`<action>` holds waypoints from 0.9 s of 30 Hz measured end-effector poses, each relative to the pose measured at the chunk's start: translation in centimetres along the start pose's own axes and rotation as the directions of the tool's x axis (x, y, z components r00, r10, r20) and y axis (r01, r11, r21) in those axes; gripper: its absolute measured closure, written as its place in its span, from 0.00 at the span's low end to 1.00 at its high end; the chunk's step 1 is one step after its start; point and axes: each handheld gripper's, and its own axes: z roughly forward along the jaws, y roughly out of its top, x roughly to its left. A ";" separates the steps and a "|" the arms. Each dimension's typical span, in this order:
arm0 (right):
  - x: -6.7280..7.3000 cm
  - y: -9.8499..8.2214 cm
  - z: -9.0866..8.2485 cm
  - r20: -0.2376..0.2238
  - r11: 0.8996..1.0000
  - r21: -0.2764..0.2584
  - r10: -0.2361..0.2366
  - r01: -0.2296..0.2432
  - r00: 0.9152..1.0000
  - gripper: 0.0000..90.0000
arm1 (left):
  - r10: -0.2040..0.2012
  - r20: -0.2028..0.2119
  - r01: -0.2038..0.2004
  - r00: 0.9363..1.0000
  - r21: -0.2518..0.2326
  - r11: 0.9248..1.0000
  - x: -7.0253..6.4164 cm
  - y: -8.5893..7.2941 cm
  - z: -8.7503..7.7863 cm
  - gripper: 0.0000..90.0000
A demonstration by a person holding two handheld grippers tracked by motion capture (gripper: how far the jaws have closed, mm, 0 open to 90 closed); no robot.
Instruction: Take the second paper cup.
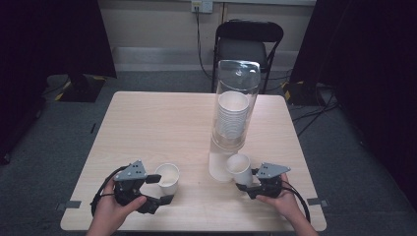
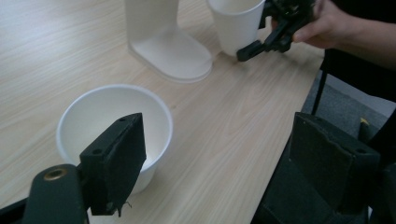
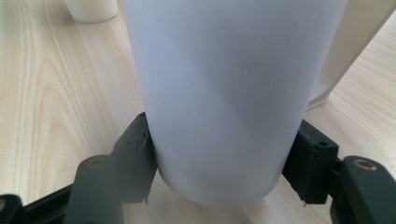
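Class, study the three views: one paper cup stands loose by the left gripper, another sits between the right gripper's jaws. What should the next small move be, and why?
Probably lower the right gripper and set its cup on the table, clear of the dispenser. The jaws clamp it near its base, and it looks tilted. The left gripper is open beside the standing cup.

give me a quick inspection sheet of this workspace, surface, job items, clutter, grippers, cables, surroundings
surface: light wood table, bare apart from the items below
job's things: cup dispenser with a clear tube of stacked white cups; one white cup standing near the left; second white cup at the dispenser's base
clutter: nothing seen
grippers: left hand-held gripper open, one jaw at the cup's rim; right hand-held gripper with both jaws against its cup's sides
cables: black cable looping from the left gripper; wall cable from a socket
surroundings: black folding chair behind the table, grey carpet, dark curtains
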 end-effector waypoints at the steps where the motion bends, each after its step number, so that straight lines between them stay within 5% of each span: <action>1: 0.0 0.0 0.0 -0.002 1.000 -0.001 -0.002 0.002 1.000 0.39 | 0.004 0.010 -0.004 1.000 -0.006 1.000 -0.2 0.3 0.1 0.20; 7: 0.2 0.0 0.2 -0.028 1.000 0.005 -0.024 0.024 0.999 0.39 | 0.008 0.044 -0.006 0.999 -0.032 0.999 -1.8 2.5 2.6 0.18; 9: 0.3 0.0 0.3 -0.039 0.999 0.015 -0.029 0.030 0.999 0.39 | 0.047 0.072 -0.045 0.996 -0.030 0.999 -2.6 3.1 3.9 0.18; 12: 0.4 0.1 0.5 -0.057 0.999 0.008 -0.037 0.038 0.998 0.39 | 0.070 0.091 -0.069 0.993 -0.013 0.998 -3.4 3.8 5.9 0.29; 14: 0.6 0.2 0.5 -0.072 0.999 0.004 -0.036 0.036 0.997 0.39 | 0.054 0.123 -0.051 0.991 -0.030 0.998 -3.5 4.2 7.1 0.35; 19: 1.1 0.4 0.9 -0.117 0.998 -0.006 -0.068 0.067 0.991 0.39 | 0.084 0.094 -0.079 0.992 -0.055 0.995 -3.7 5.1 9.5 0.48; 23: 1.5 0.5 1.2 -0.151 0.996 0.004 -0.091 0.093 0.984 0.39 | 0.095 0.077 -0.094 0.993 -0.021 0.995 -3.7 5.3 11.7 0.54; 27: 1.8 0.6 1.3 -0.171 0.994 0.009 -0.103 0.106 0.980 0.39 | 0.158 0.082 -0.161 0.984 0.026 0.987 -4.0 5.4 13.4 0.64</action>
